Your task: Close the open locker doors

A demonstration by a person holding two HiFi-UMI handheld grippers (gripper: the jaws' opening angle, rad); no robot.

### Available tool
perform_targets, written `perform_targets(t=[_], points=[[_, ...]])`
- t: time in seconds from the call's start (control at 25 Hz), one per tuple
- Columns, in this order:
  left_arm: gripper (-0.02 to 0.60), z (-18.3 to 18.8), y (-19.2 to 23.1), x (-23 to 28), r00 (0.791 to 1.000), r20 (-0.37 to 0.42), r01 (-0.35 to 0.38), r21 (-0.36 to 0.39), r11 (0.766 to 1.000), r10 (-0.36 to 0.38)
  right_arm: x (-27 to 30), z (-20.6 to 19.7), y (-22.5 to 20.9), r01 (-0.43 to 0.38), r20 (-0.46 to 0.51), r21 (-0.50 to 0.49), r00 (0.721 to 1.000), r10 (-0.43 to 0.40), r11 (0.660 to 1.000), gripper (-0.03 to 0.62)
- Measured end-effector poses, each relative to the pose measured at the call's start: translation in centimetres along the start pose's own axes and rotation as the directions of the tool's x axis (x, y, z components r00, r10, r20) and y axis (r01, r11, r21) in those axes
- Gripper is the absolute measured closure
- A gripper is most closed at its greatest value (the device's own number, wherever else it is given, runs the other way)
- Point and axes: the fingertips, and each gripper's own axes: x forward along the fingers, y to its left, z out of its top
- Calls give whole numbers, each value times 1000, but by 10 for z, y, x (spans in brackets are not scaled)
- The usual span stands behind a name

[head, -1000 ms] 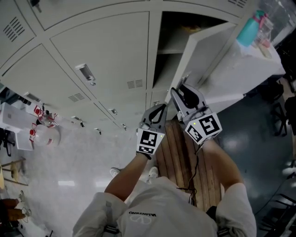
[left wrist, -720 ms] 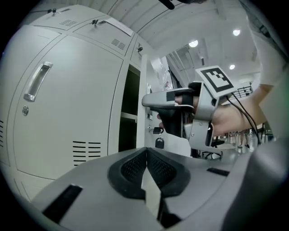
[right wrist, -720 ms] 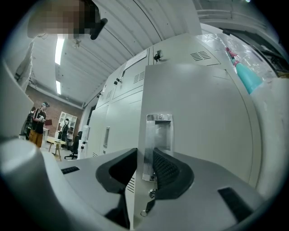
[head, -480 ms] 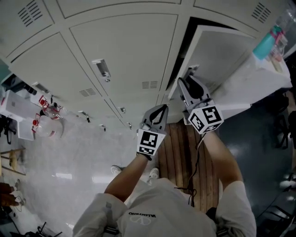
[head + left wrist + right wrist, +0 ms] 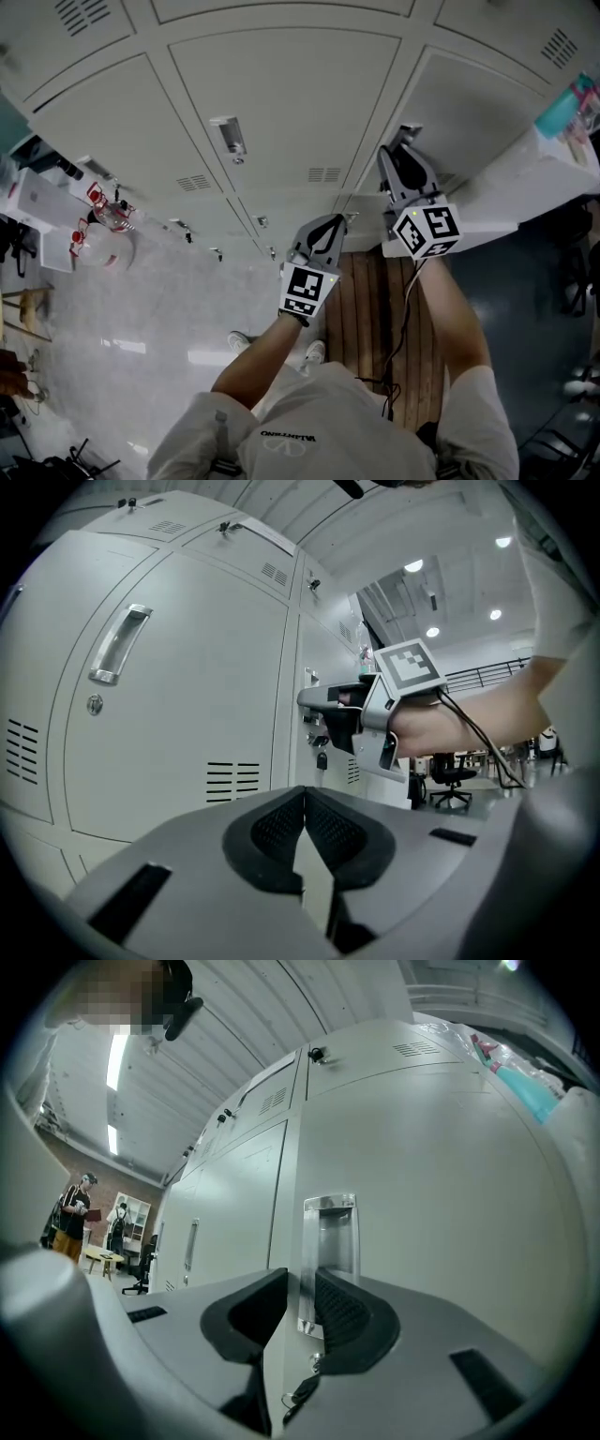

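Grey locker door (image 5: 469, 112) has swung almost flush.

A pale speckled floor (image 5: 141, 309) spreads to the left and a darker floor (image 5: 534, 309) to the right, with a slatted wooden platform (image 5: 370, 309) between them. Round ceiling lights (image 5: 413, 566) glow overhead. A long strip light (image 5: 117, 1058) runs under a ribbed roof (image 5: 244, 1035). A black office chair (image 5: 450, 778) stands far off, with perhaps a railing (image 5: 487, 672) behind it. A brick wall (image 5: 58, 1152) closes the distance.
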Motion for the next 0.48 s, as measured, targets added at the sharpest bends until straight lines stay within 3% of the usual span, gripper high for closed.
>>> perform_targets(t=[0.48], points=[[577,-12,7,2,1000,-24,1,-18,1000,-2,10,-2,-6,-13,31,24,999,12,1000,499]])
